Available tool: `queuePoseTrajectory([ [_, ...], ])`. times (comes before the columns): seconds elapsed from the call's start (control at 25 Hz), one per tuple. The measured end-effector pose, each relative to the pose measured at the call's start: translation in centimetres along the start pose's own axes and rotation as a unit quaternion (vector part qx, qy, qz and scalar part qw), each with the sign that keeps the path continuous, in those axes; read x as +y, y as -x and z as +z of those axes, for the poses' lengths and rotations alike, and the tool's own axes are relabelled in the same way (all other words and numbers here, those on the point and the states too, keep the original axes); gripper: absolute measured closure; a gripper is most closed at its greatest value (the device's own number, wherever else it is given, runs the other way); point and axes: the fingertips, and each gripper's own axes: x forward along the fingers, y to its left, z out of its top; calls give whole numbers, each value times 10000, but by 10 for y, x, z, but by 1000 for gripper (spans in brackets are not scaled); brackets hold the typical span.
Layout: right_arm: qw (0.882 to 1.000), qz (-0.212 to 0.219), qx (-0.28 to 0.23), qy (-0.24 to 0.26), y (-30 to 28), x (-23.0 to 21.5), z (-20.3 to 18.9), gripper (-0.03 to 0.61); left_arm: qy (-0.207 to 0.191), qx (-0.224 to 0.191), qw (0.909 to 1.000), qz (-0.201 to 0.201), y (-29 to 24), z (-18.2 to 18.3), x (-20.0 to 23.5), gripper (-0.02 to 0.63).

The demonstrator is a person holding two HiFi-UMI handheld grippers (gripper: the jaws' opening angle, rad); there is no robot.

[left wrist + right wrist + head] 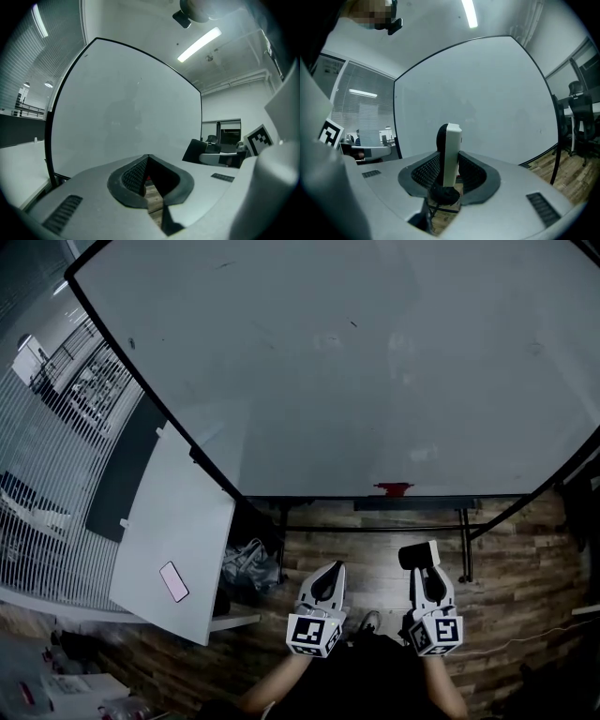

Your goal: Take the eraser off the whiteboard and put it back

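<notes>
The big whiteboard [375, 362] fills the upper head view, and its marker tray [422, 503] runs along the bottom edge. My right gripper [422, 565] is shut on the eraser [419, 553], a white block with a black felt side, held well short of the board above the wooden floor. In the right gripper view the eraser [451, 152] stands on end between the ribbed pads [425, 171], with the whiteboard [487, 103] ahead. My left gripper [324, 583] hangs beside it, its jaws shut with nothing in them. In the left gripper view the left gripper [148, 159] faces the whiteboard [122, 112].
A small red object [392, 488] lies on the tray. At the left, a grey table [178, 521] carries a pink phone [173, 581], with a bag [249, 565] under its edge. The board's black stand leg [464, 545] reaches the floor. Office chairs [577, 112] stand at the right.
</notes>
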Motion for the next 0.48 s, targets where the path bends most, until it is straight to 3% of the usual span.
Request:
queuePoseTrajectory([
  [0.2, 9998, 8, 15, 209, 20, 17, 0, 449, 48, 56, 10000, -14, 14, -7, 1, 615],
  [0.48, 10000, 14, -49, -41, 33, 34, -2, 449, 43, 82, 9999, -114, 28, -13, 2, 615],
])
